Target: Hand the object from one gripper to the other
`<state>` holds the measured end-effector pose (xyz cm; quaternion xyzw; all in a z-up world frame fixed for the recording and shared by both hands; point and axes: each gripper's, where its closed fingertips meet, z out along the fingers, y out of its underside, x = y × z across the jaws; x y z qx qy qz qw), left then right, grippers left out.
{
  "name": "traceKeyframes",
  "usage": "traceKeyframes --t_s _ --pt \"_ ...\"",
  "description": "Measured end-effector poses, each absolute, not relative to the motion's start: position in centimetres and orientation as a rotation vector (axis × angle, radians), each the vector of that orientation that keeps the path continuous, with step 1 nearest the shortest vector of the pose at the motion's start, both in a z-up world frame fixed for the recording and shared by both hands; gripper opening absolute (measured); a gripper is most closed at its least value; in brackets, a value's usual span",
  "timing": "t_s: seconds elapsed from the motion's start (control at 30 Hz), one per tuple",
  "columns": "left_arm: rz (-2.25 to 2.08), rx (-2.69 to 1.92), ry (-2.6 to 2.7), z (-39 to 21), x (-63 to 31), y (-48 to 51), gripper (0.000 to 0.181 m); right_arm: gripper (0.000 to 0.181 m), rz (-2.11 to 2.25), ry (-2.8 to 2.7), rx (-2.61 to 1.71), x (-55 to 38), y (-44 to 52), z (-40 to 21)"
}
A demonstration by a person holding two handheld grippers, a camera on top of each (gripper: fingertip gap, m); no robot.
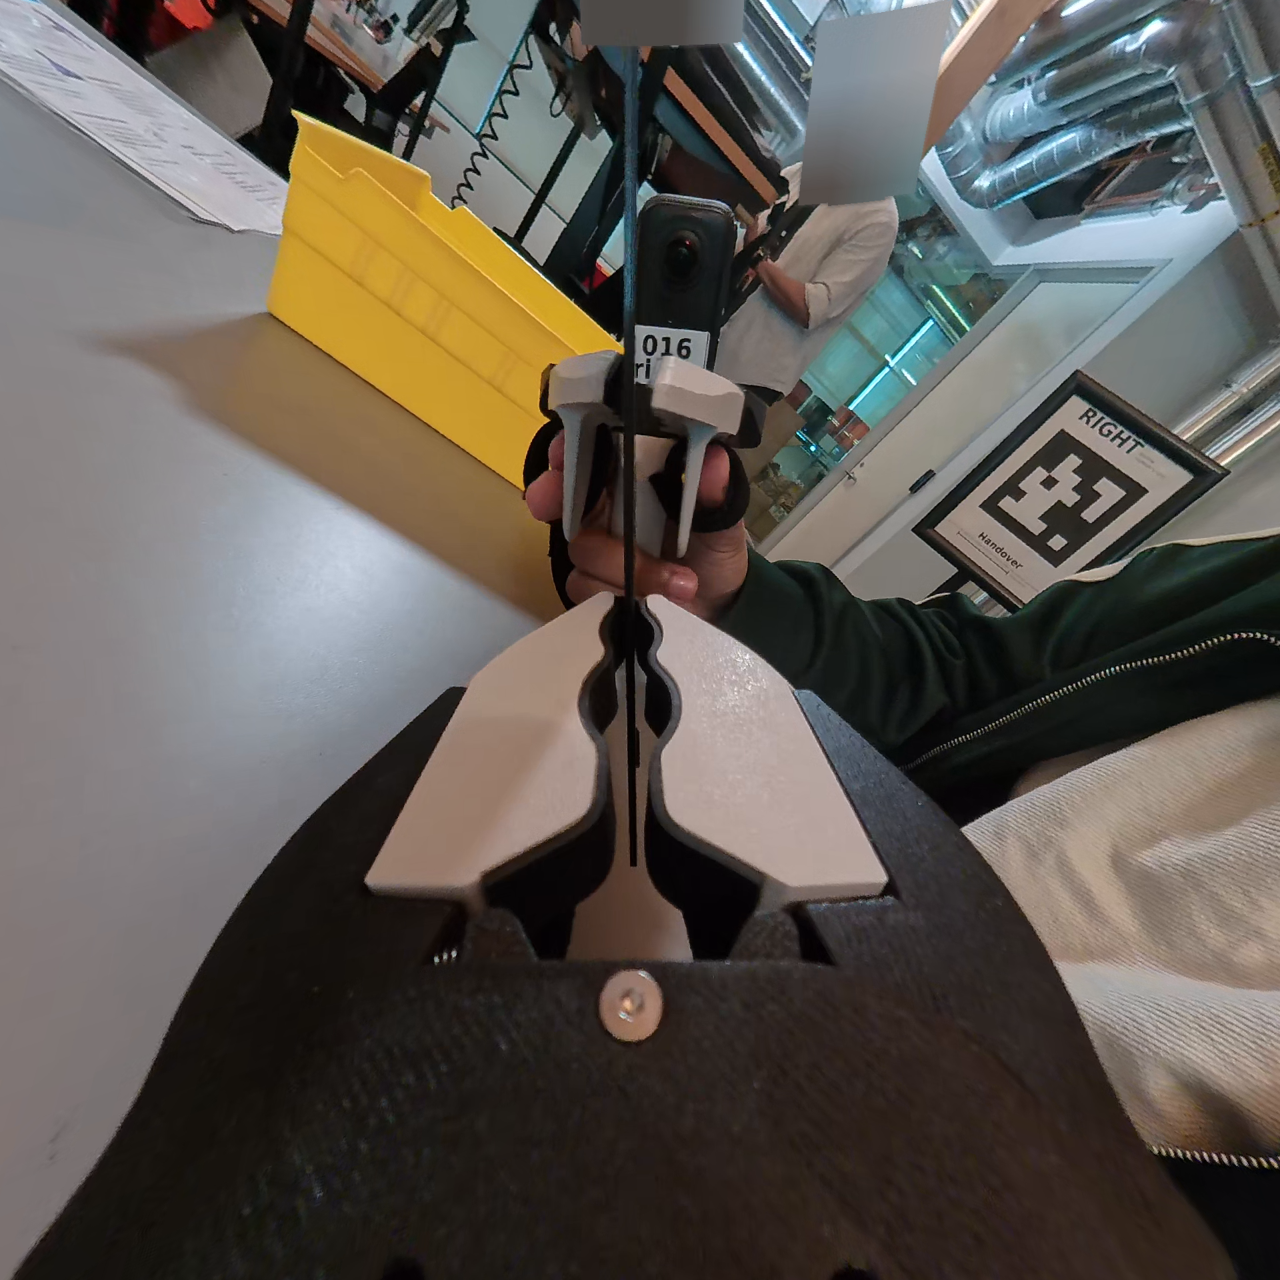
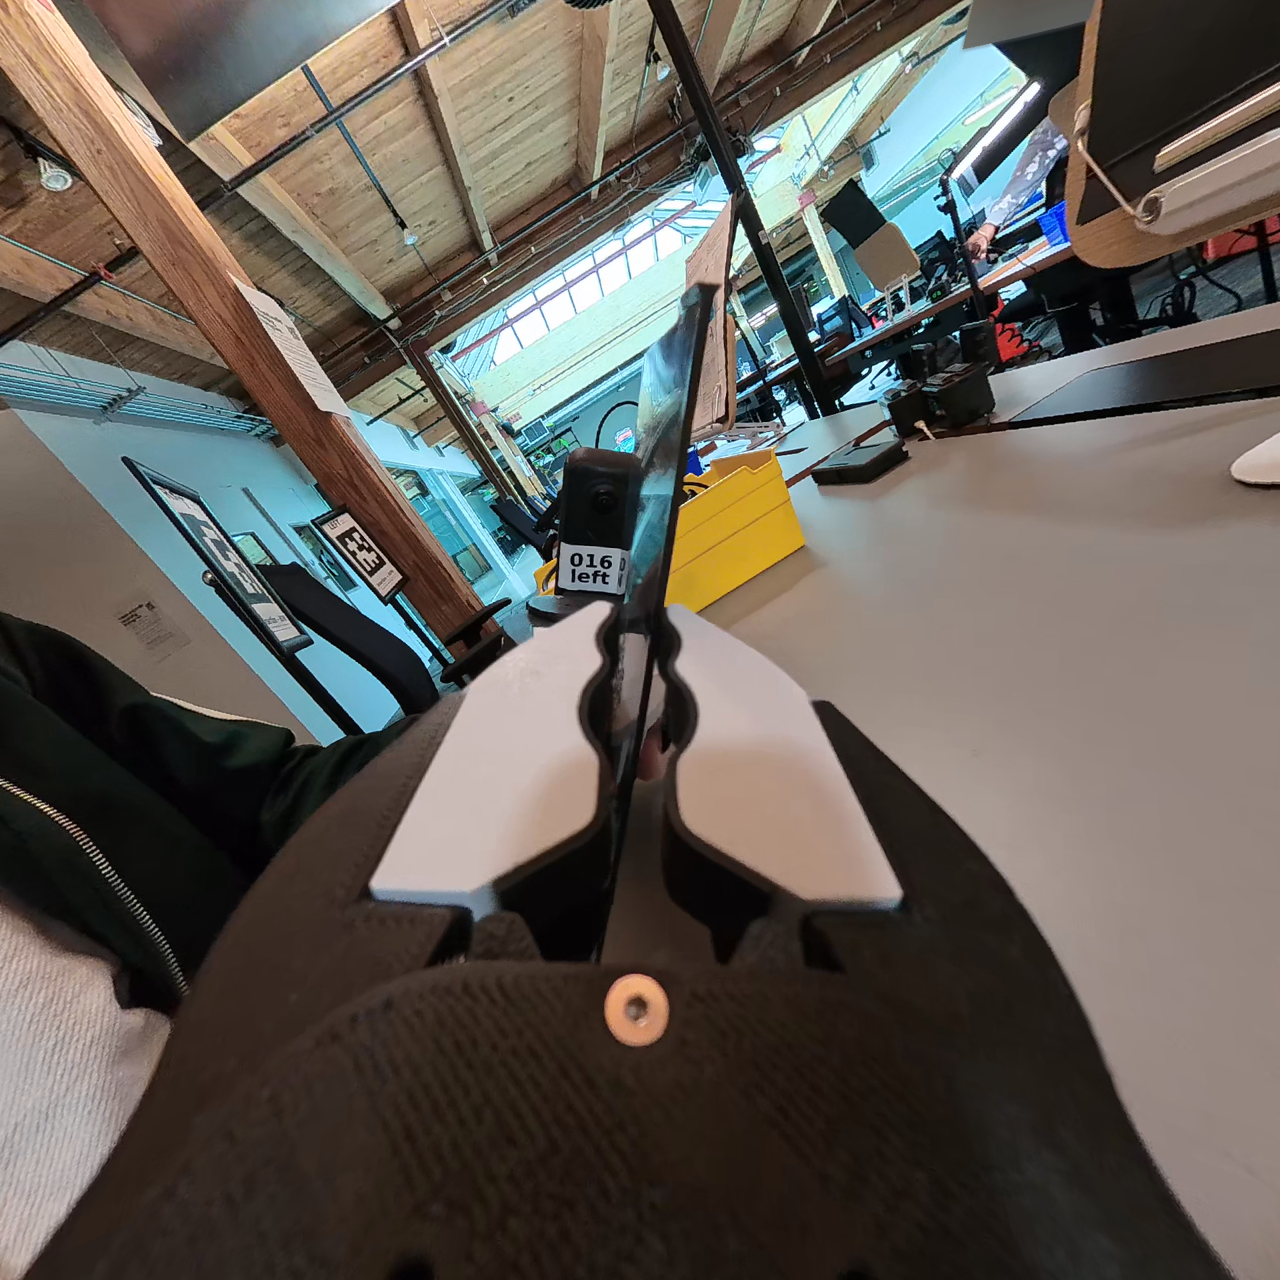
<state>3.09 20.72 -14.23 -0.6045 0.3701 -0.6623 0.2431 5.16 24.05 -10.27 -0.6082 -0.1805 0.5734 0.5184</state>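
Your left gripper (image 1: 629, 613) has its white fingers (image 1: 526, 748) drawn close around a thin black panel (image 1: 629, 485), which is seen edge-on and runs straight forward between the jaws. The panel passes through the wavy gap at the fingertips and continues out ahead of the gripper, rising past the top of the left wrist view.

Directly ahead of your left gripper, your right gripper (image 1: 627, 415) faces back toward you and straddles the same panel. Your hand (image 1: 644, 554) wraps its handle from below, with the dark green sleeve (image 1: 935, 651) extending off to the right.

From the right wrist view, your right gripper (image 2: 641, 623) is clamped onto the panel (image 2: 665, 485), both jaws pressed against its faces. The panel leans slightly to the right of the gripper's centre line and stands up beyond the fingertips as a glossy, reflective sheet. Your left gripper (image 2: 596, 602) sits just past the fingertips, largely hidden behind them.

Both grippers are raised above the grey table (image 2: 1004, 658). A yellow bin (image 1: 415, 312) rests on the table, forward and to the left of your left gripper.
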Motion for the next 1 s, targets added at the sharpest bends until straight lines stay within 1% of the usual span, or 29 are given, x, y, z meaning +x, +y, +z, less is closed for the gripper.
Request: traceKeyframes --t_s 0.03,0.27,0.57,0.7,0.87,1.0 --pt "-1.811 -1.65 1.013 -14.2 3.1 20.7 0.003 0.006 1.376 -0.434 -1.462 5.2 24.0 -10.3" --pt "-1.825 -1.648 0.988 -14.1 3.0 20.9 0.004 0.001 1.429 -0.433 -1.45 5.1 23.7 -10.0" --pt "-1.822 -1.627 0.982 -14.0 3.1 20.9 0.005 0.001 1.427 -0.448 -1.449 5.0 23.6 -9.8" --pt "-1.837 -1.606 0.952 -13.5 2.9 21.1 0.017 0.002 1.418 -0.455 -1.452 4.9 23.6 -9.7" --pt "-1.794 -1.616 0.928 -13.6 2.9 21.6 0.025 0.002 1.399 -0.436 -1.453 5.2 23.8 -9.7" --pt "-1.664 -1.644 0.89 -14.0 2.8 22.7 0.04 0.002 1.364 -0.394 -1.447 5.8 24.3 -9.6"
